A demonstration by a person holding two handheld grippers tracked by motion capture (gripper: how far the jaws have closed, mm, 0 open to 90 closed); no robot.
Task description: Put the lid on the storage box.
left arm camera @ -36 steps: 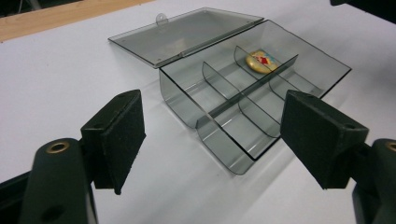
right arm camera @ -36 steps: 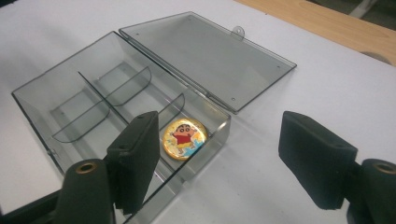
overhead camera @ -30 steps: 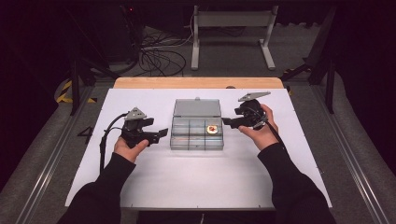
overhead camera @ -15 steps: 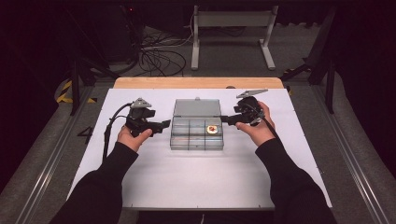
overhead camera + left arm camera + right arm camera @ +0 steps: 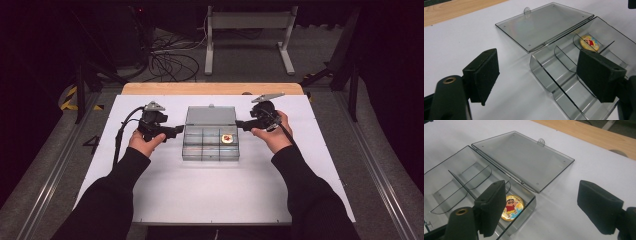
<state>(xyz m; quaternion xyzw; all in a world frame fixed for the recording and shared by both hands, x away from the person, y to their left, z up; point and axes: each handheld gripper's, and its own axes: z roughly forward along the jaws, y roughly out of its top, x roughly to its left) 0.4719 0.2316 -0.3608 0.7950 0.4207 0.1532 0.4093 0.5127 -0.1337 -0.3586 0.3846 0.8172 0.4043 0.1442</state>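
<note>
- White rectangular table top [image 5: 215, 195]: fills the centre of the high view, with a light wooden strip [image 5: 210, 88] along its far edge and a grey floor with black cables [image 5: 170, 55] at the upper middle of the frame.
- Clear smoke-grey plastic compartment box [image 5: 210, 147]: lies at the centre of the high view, between the 2 grippers. Thin dividers split its tray into several compartments. In the left gripper view it occupies the right half of the frame [image 5: 564, 72]; in the right gripper view, the left half [image 5: 461, 182].
- Flat transparent hinged lid [image 5: 211, 115]: folded fully back, lying flat on the table just beyond the tray; upper centre in both gripper views [image 5: 541, 25] [image 5: 521, 157].
- Left gripper [image 5: 176, 130]: held in the left hand [image 5: 145, 142], centre left of the high view, pointing at the box's left side. Its jaws are spread wide with nothing between the pads; 1 black pad [image 5: 485, 75] hangs over bare table, the other over the tray's edge.
- Right gripper [image 5: 241, 123]: held in the right hand [image 5: 270, 136], centre right, just beside the box's right edge. Its jaws stand spread, having just been closing slightly, gripping nothing.
- Round yellow cartoon badge [image 5: 227, 138]: lies flat in the tray's right-hand compartment nearest the lid; lower centre of the right gripper view [image 5: 512, 207], partly behind a jaw pad, and upper right of the left gripper view [image 5: 589, 42].
</note>
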